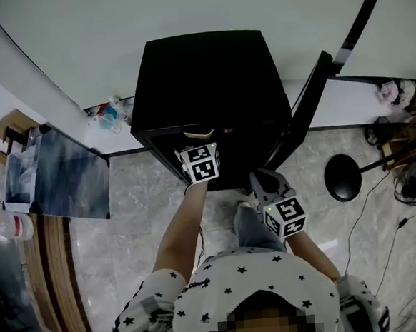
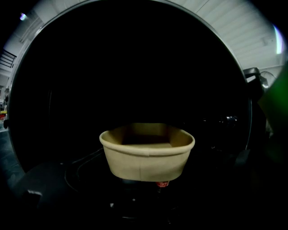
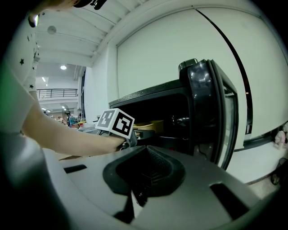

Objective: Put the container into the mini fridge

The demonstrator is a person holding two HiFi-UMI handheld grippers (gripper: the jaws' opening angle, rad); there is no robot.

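Between the jaws of the left gripper (image 2: 148, 182), the container (image 2: 146, 155) is pinched by its near wall, just inside the mini fridge (image 1: 208, 76). The right gripper (image 3: 145, 175) is pressed together, empty, beside the open door (image 3: 211, 112). Risk: tipping is judged possible if the container is released before its base is seated.

Readable text: none in any view.
Left marker cube (image 1: 200, 162), right marker cube (image 1: 289, 216): black-and-white squares, no letters.
Red tag (image 2: 162, 183) under container (image 2: 147, 157): too small to read.

Matt paper container (image 2: 146, 157), glossy fridge door (image 3: 208, 112)
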